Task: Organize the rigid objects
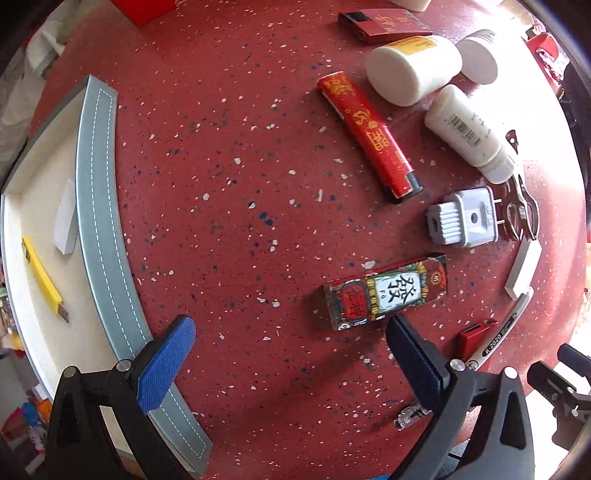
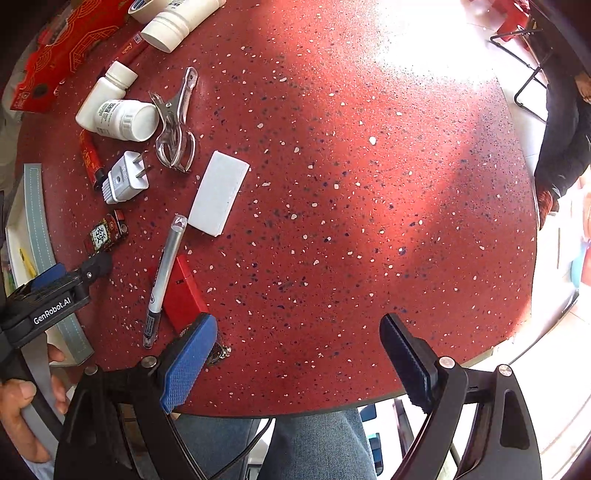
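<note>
My left gripper [image 1: 291,332] is open and empty above the red table, its right finger just short of a patterned box with Chinese characters [image 1: 386,291]. That box also shows in the right wrist view [image 2: 105,232]. A grey tray [image 1: 98,206] at the left holds a yellow utility knife [image 1: 44,280] and a white block [image 1: 65,218]. Near the box lie a red lighter [image 1: 365,133], a white plug adapter [image 1: 461,218], white bottles [image 1: 413,68] and a metal clip [image 1: 521,206]. My right gripper [image 2: 299,343] is open and empty over the table's front edge.
A marker pen [image 2: 164,273] lies across a small red box [image 2: 184,291] beside a white eraser block [image 2: 219,197]. Red packets [image 1: 384,24] lie at the far side. The left gripper shows in the right wrist view [image 2: 55,291]. The person's legs are below the table edge.
</note>
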The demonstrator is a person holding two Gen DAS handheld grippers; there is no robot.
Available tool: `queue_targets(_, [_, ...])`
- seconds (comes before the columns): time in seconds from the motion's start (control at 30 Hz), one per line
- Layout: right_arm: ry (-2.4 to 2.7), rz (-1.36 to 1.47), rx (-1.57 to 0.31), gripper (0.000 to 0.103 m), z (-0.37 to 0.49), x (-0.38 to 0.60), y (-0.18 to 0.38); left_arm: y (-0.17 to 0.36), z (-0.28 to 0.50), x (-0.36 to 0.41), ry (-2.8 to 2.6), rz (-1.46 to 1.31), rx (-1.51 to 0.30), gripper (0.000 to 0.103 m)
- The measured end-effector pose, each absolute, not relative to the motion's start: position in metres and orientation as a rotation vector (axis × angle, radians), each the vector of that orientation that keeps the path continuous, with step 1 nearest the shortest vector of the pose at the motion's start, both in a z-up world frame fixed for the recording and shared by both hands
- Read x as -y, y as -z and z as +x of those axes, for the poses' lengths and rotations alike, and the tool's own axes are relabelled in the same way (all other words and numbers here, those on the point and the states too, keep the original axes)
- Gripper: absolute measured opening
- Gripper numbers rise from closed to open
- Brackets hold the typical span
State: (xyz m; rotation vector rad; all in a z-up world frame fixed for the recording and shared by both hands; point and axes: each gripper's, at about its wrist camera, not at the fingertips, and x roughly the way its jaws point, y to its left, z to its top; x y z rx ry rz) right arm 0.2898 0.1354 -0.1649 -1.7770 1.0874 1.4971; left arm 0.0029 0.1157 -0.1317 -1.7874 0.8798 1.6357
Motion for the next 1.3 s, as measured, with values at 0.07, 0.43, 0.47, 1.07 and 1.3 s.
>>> queue_targets(0.07, [-1.507, -1.784, -1.071, 0.091, 0.29, -0.139, 0.164, 0.127, 0.01, -0.13, -1.642, -1.772, -0.845, 0.103])
queue_targets(0.43, [-1.723, -1.864, -0.668, 0.091, 0.245, -0.149, 0.143, 0.15, 0.015, -0.169, -1.714, -1.888, -0.734, 0.103])
queue_targets(0.47, [-1.743, -1.885, -0.587, 0.091, 0.24, -0.15, 0.143, 0.15, 0.014, -0.169, -1.72, -1.889, -0.727, 0.103])
queue_targets(1.07, [-2.029, -1.806, -0.428, 0.091, 0.127, -0.2, 0.126, 0.144, 0.035, -0.129, -1.821, -1.935, -0.638, 0.103])
queue_targets(1.3, [-2.15, -1.827, -0.238, 0.091, 0.081, -0.216, 0.132, 0.146, 0.045, -0.137, -1.851, -1.979, -0.571, 0.103])
